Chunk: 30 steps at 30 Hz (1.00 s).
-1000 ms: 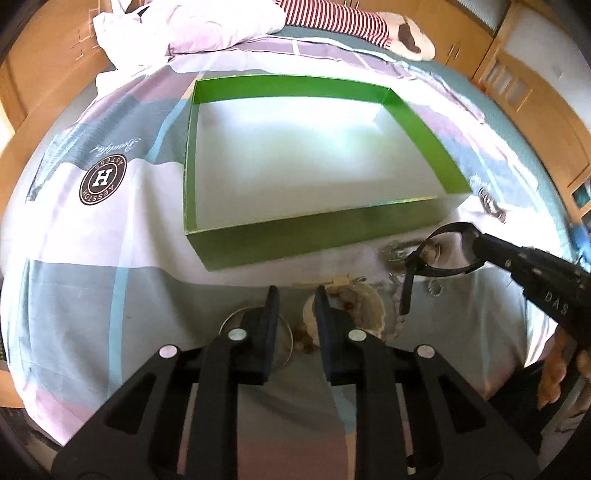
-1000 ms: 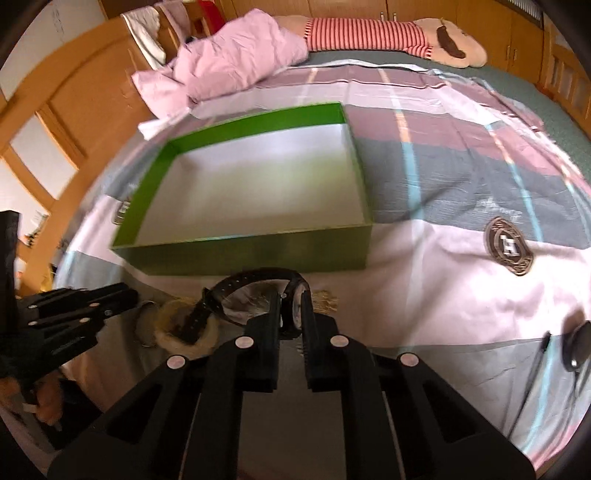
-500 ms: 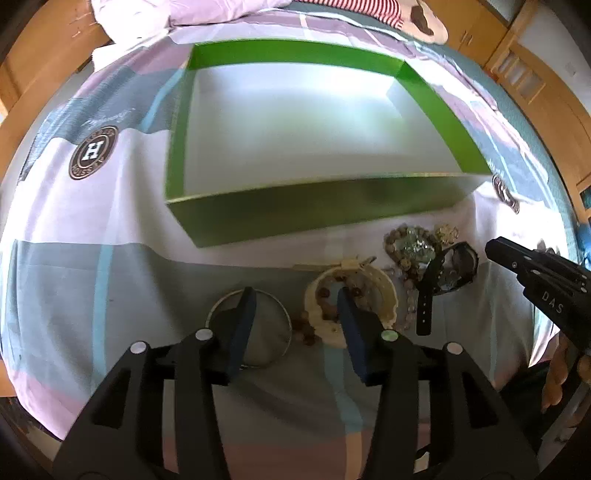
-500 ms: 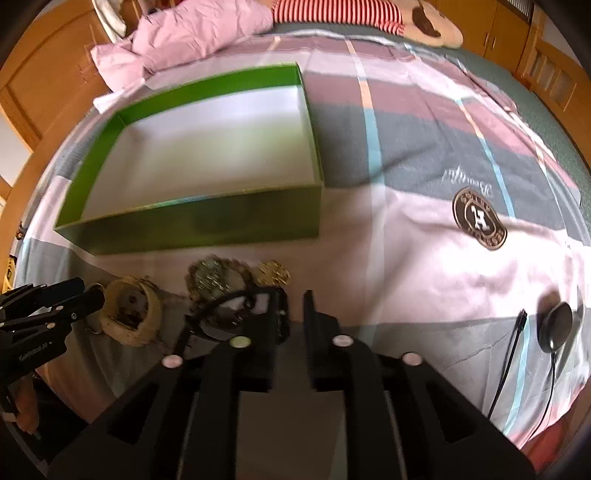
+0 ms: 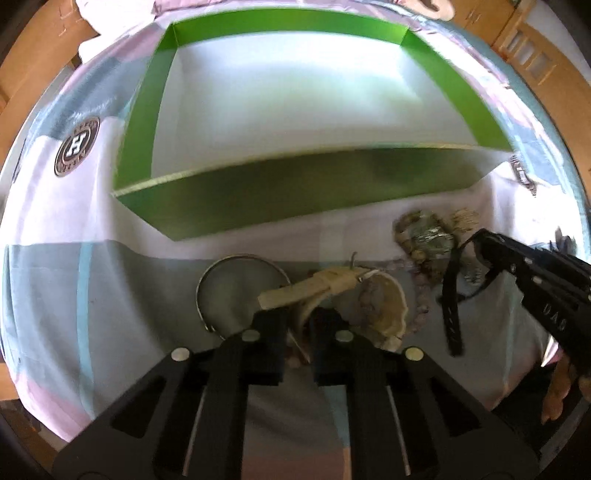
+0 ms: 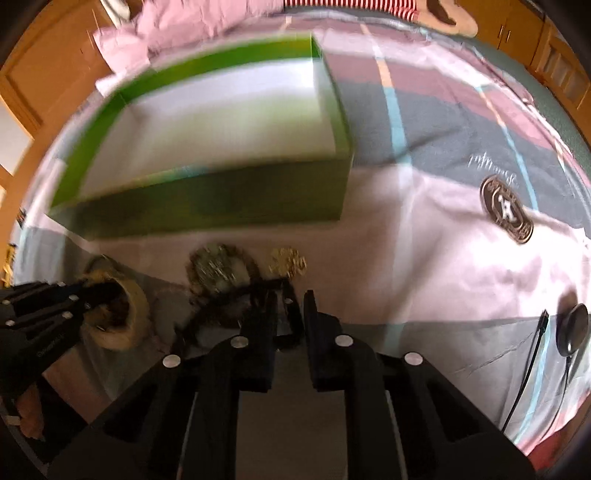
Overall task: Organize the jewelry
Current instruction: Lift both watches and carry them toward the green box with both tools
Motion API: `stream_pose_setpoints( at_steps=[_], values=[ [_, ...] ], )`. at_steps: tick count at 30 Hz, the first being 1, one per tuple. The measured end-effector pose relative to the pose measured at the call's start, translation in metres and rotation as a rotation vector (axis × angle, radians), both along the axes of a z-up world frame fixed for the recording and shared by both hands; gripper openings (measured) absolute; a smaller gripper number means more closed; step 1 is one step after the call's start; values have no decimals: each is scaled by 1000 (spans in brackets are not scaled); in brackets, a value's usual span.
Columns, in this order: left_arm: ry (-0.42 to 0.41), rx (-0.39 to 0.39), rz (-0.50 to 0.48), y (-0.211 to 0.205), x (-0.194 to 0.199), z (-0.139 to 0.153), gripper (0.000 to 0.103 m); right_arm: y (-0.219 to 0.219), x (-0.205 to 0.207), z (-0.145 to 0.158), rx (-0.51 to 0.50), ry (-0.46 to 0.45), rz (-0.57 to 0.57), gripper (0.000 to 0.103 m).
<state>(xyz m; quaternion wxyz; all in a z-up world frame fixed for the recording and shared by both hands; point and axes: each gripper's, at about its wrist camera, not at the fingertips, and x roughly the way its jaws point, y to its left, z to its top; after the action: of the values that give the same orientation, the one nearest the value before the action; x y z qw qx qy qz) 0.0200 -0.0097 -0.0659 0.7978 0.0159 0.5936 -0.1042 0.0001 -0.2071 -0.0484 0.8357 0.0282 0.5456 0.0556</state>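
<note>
An empty green box (image 5: 295,192) with a white floor lies on the bed; it also shows in the right wrist view (image 6: 207,199). My left gripper (image 5: 298,325) is shut on a cream watch (image 5: 325,288), whose strap sticks up between the fingers. My right gripper (image 6: 290,314) is shut on a black watch (image 5: 452,302), strap hanging; in the right wrist view (image 6: 229,299) it is blurred. A silver bangle (image 5: 240,288) lies left of the cream watch. A bead bracelet with a green stone (image 5: 424,236) and a gold brooch (image 6: 286,260) lie near the box.
A patchwork bedsheet (image 5: 74,258) covers the bed. A pink duvet (image 6: 177,26) and a striped plush toy (image 6: 369,5) lie at the far end. A black puck with a cable (image 6: 572,328) lies at the right. Wooden cupboards (image 6: 554,55) surround the bed.
My left gripper closed from open onto the cream watch and lifted its strap. Both grippers moved closer to the box; the right one still holds the black watch.
</note>
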Motion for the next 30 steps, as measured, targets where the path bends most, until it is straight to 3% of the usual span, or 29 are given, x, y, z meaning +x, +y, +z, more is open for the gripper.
stream_pose_setpoints(
  at_steps=[3,7,11,14,15,18,21,24,27,30],
  values=[
    [-40,-51,-3,5,-5,16,10,-7,-4,17,42,-75,-13,10],
    [-66,-123,11,18,-6,30,10,-10,-5,24,53,-99,-13,7],
    [-32,-105,24,20,-2,22,12,-7,-4,20,55,-77,-9,7],
    [-27,-103,1,14,-3,19,12,-8,-4,21,120,-58,-8,7],
    [-28,-105,-7,15,-4,21,12,-4,-6,22,136,-56,-1,9],
    [-31,-96,-34,7,-6,19,14,14,-13,26,141,-49,49,26],
    [-32,-89,-50,-1,-7,16,15,31,-16,25,169,-43,126,29],
    [-34,-94,-77,-9,-9,16,15,48,-17,22,177,-33,192,42],
    [-32,-98,-83,-8,-10,16,15,54,-19,21,128,-42,203,44],
    [-39,-116,-57,3,-7,19,15,36,-18,32,109,-97,131,44]
  ],
)
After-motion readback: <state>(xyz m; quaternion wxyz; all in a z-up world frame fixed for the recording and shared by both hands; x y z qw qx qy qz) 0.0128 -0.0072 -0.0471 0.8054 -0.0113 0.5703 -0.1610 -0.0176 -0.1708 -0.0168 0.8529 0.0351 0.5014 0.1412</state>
